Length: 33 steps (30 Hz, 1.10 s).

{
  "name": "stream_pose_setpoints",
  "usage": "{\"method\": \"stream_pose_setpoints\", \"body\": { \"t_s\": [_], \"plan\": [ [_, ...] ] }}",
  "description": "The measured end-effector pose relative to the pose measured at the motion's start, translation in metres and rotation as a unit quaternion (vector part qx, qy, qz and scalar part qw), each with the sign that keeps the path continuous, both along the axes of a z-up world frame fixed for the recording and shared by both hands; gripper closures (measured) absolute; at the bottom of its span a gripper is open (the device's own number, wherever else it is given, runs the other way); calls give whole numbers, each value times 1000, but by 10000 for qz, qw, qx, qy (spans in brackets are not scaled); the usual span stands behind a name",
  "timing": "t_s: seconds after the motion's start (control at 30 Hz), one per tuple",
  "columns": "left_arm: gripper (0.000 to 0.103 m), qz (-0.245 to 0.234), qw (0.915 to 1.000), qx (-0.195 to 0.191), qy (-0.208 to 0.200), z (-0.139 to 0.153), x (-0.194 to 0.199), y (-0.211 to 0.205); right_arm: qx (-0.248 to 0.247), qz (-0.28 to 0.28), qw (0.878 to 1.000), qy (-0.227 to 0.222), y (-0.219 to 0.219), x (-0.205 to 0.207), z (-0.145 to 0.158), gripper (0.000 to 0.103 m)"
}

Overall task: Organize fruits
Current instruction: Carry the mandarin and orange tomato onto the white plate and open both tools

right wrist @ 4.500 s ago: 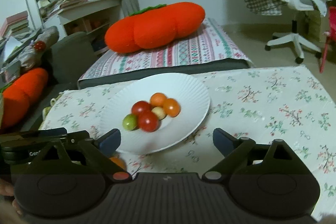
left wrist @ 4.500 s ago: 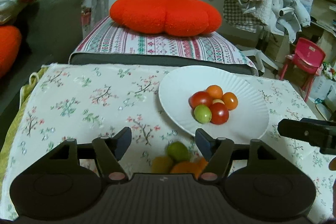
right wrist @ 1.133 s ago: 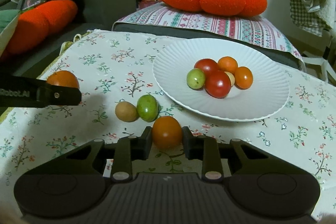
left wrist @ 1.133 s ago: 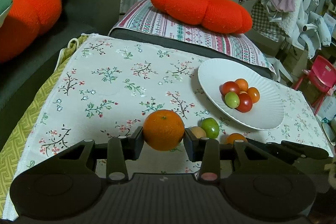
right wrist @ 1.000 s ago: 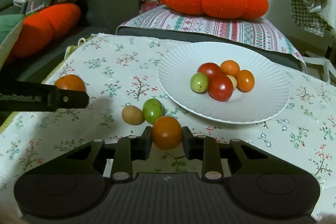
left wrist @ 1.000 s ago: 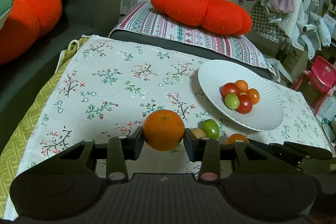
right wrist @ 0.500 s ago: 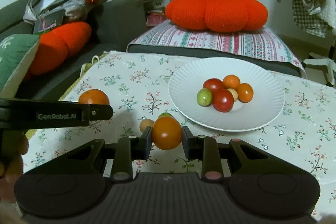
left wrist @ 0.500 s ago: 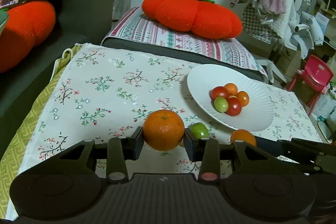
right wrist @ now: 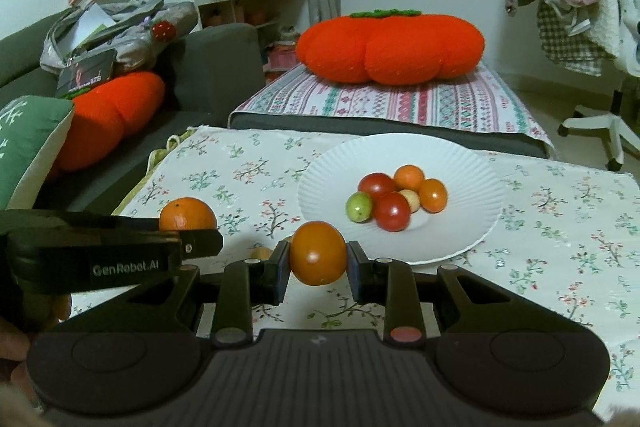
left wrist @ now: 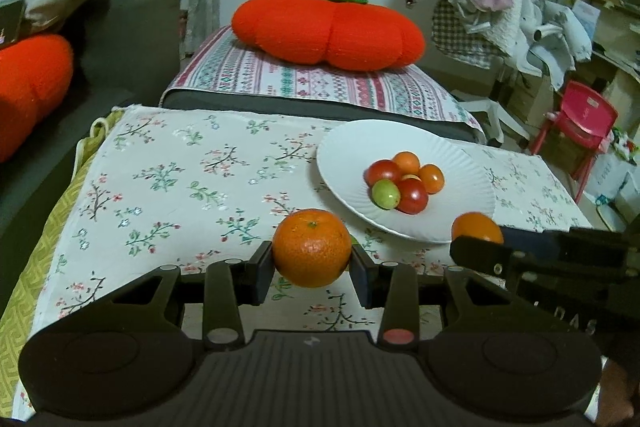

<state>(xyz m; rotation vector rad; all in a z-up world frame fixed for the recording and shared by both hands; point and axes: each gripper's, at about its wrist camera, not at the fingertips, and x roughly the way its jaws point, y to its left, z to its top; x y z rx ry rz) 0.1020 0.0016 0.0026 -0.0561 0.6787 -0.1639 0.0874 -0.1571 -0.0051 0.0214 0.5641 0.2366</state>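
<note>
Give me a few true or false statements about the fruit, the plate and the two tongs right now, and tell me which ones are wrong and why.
1. The left tongs are shut on a mandarin. True.
2. The right tongs are open and hold nothing. False: they are shut on an orange tomato.
3. The white plate holds a cluster of small tomatoes. True.
4. Every tomato on the plate is red. False: there are red and orange ones, a green tomato and a pale one.
5. The mandarin is resting on the plate. False: it is held in the tongs, short of the plate, above the flowered cloth.
</note>
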Motion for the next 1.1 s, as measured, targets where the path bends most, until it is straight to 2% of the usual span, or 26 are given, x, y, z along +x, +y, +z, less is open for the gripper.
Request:
{"method": "stream_pose_setpoints", "body": {
  "t_s": [0.57, 1.1],
  "plan": [
    [79, -422, 9980, 396, -247, -9, 15, -36, 283, -550, 9980, -109, -46, 3, 10, 76],
    [79, -951, 9929, 530, -473, -19, 35, -70, 496, -1168, 9919, 56, -86, 23, 3, 76]
  ]
}}
